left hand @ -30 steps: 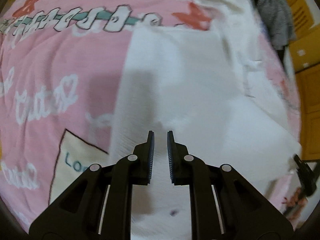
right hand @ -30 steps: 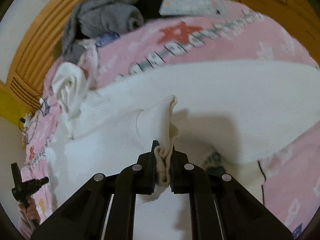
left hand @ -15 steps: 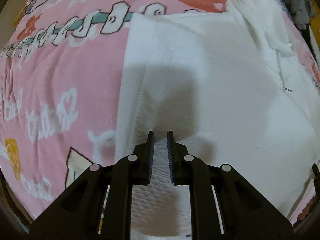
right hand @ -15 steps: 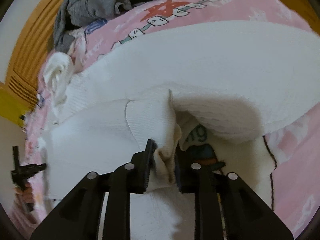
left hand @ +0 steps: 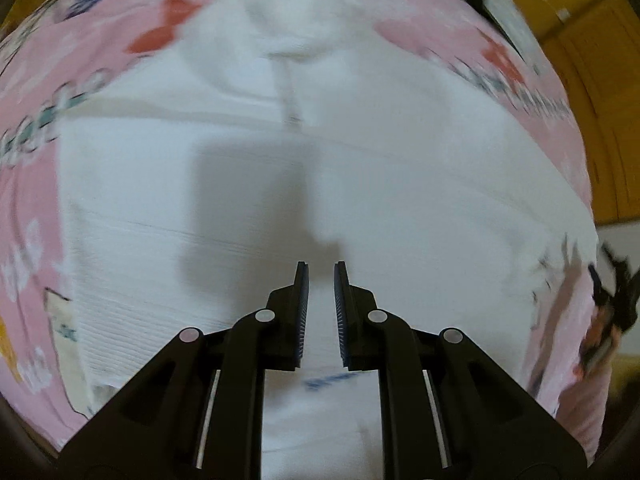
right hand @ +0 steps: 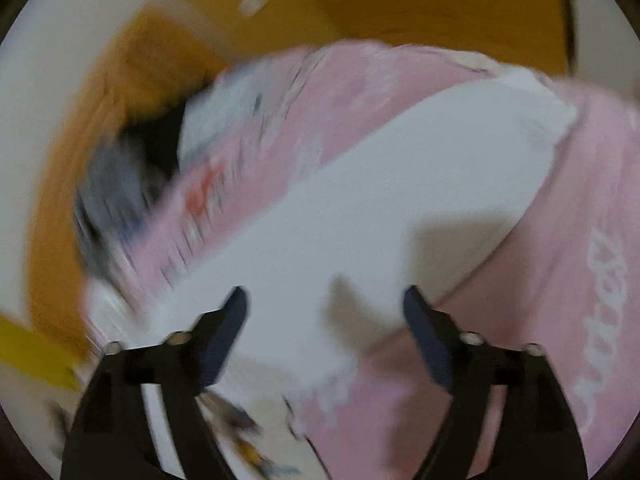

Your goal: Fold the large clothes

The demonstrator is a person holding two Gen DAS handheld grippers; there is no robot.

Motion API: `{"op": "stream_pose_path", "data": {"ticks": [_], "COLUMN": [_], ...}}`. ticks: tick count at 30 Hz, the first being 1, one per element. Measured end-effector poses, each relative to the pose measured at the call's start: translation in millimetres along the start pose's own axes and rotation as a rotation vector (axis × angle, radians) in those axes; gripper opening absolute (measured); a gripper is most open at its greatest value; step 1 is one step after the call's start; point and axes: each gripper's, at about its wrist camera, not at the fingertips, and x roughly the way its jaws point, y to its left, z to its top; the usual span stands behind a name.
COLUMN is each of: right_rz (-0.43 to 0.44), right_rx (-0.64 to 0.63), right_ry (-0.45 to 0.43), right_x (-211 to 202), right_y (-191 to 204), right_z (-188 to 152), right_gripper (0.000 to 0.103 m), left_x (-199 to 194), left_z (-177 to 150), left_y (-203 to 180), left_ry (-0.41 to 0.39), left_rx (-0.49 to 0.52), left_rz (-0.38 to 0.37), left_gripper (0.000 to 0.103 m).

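A big white sweater (left hand: 400, 184) lies spread out flat on a pink blanket (left hand: 32, 184) with letters and red bows on it. The left hand-held gripper (left hand: 321, 280) points down over the middle of the sweater. Its jaws are almost closed, with only a thin gap, and nothing is between them. Its dark shadow falls on the white cloth just ahead. The right hand-held gripper (right hand: 325, 300) is opening its jaws wide, and nothing is between them. Under it is the sweater's edge, where white meets pink. This view is very blurry. Some grey clothes (right hand: 112, 192) are bunched up by an orange wooden wall (right hand: 440, 4).
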Motion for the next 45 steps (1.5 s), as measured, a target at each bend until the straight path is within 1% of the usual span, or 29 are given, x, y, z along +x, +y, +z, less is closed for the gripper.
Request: {"op": "stream_pose_path", "data": {"ticks": [2, 3, 4, 5, 7, 9, 11, 12, 13, 14, 15, 17, 20, 22, 24, 27, 28, 30, 32, 33, 35, 37, 39, 41, 43, 45], "right_rz": [0.041, 0.061, 0.092, 0.108, 0.105, 0.077, 0.052, 0.048, 0.045, 0.046, 0.052, 0.090, 0.120, 0.114, 0.099, 0.119, 0.113, 0.049, 0.006, -0.020, -0.073, -0.120, -0.139, -0.149, -0.164, -0.182], "right_rx": [0.179, 0.247, 0.334, 0.397, 0.460, 0.489, 0.494, 0.495, 0.495, 0.496, 0.498, 0.538, 0.586, 0.572, 0.541, 0.470, 0.449, 0.416, 0.407, 0.401, 0.373, 0.342, 0.333, 0.324, 0.296, 0.263], "right_ry": [-0.033, -0.049, -0.073, -0.094, -0.124, -0.145, -0.148, -0.150, -0.151, -0.149, -0.148, -0.152, -0.150, -0.146, -0.142, -0.150, -0.145, -0.124, -0.105, -0.089, -0.077, -0.076, -0.088, -0.099, -0.096, -0.103], "right_x": [-6.2, -8.2, -11.0, -13.2, -15.8, -16.5, -14.1, -12.1, -10.9, -9.1, -8.1, -4.6, 0.6, 1.4, -3.0, -19.2, -19.2, -17.3, -9.8, -5.2, 3.3, 10.4, 13.1, 12.2, 10.8, 6.0], "right_y": [-38.9, -54.0, -74.8, -92.1, -115.3, -134.6, -145.1, -149.7, -153.6, -158.1, -160.5, -168.8, -174.8, -175.9, -174.9, -166.7, -164.0, -162.2, -163.6, -164.3, -163.4, -161.1, -159.1, -155.9, -147.7, -135.1], "right_z": [22.1, 28.8, 36.3, 41.9, 50.0, 56.4, 60.4, 61.6, 64.0, 66.4, 68.4, 73.0, 81.1, 88.4, 94.4, 101.1, 105.2, 112.9, 116.4, 117.1, 117.5, 116.7, 114.4, 111.9, 112.0, 114.7], "right_gripper": [0.081, 0.081, 0.081, 0.081, 0.081, 0.081, 0.080, 0.078, 0.071, 0.067, 0.066, 0.066, 0.066, 0.066, 0.064, 0.063, 0.063, 0.063, 0.057, 0.056, 0.046, 0.039, 0.032, 0.021, 0.016, 0.014], "left_x": [5.3, 8.1, 9.9, 12.1, 17.5, 24.0, 31.6, 31.3, 32.4, 36.2, 40.1, 46.8, 59.5, 66.9, 74.1, 82.2, 86.1, 92.4, 98.7, 101.1, 104.2, 105.4, 105.9, 107.2, 107.0, 104.2], "left_z": [-0.8, -1.9, -0.3, -1.1, -9.3, -10.9, -14.0, -21.2, -26.0, -28.8, -30.8, -32.0, -33.8, -35.0, -36.3, -37.6, -38.5, -40.1, -41.4, -41.8, -40.6, -38.9, -37.7, -37.5, -38.3, -38.9], "left_y": [-27.5, -43.2, -49.3, -60.5, -83.9, -101.7, -120.5, -126.7, -131.0, -139.2, -147.5, -161.8, -183.1, -193.1, -204.1, -212.1, -214.4, -217.1, -218.0, -216.2, -215.9, -215.3, -215.3, -216.0, -215.8, -213.0], "left_ry": [0.013, 0.016, 0.018, 0.024, 0.039, 0.060, 0.087, 0.095, 0.102, 0.116, 0.127, 0.141, 0.165, 0.181, 0.193, 0.221, 0.230, 0.238, 0.244, 0.247, 0.248, 0.245, 0.237, 0.236, 0.232, 0.225], "left_rx": [0.044, 0.072, 0.086, 0.109, 0.143, 0.165, 0.192, 0.204, 0.214, 0.232, 0.249, 0.272, 0.291, 0.297, 0.310, 0.307, 0.307, 0.315, 0.315, 0.310, 0.302, 0.297, 0.299, 0.296, 0.280, 0.264], "left_rz": [0.020, 0.028, 0.030, 0.033, 0.029, 0.022, 0.011, 0.010, 0.008, 0.005, 0.001, -0.006, -0.024, -0.039, -0.050, -0.082, -0.090, -0.088, -0.079, -0.078, -0.076, -0.076, -0.075, -0.075, -0.083, -0.099], "left_gripper": [0.013, 0.013, 0.013, 0.013, 0.013, 0.013, 0.013, 0.013, 0.013, 0.013, 0.013, 0.013, 0.013, 0.013, 0.013, 0.013, 0.013, 0.013, 0.013, 0.013, 0.013, 0.013, 0.013, 0.013, 0.013, 0.013]}}
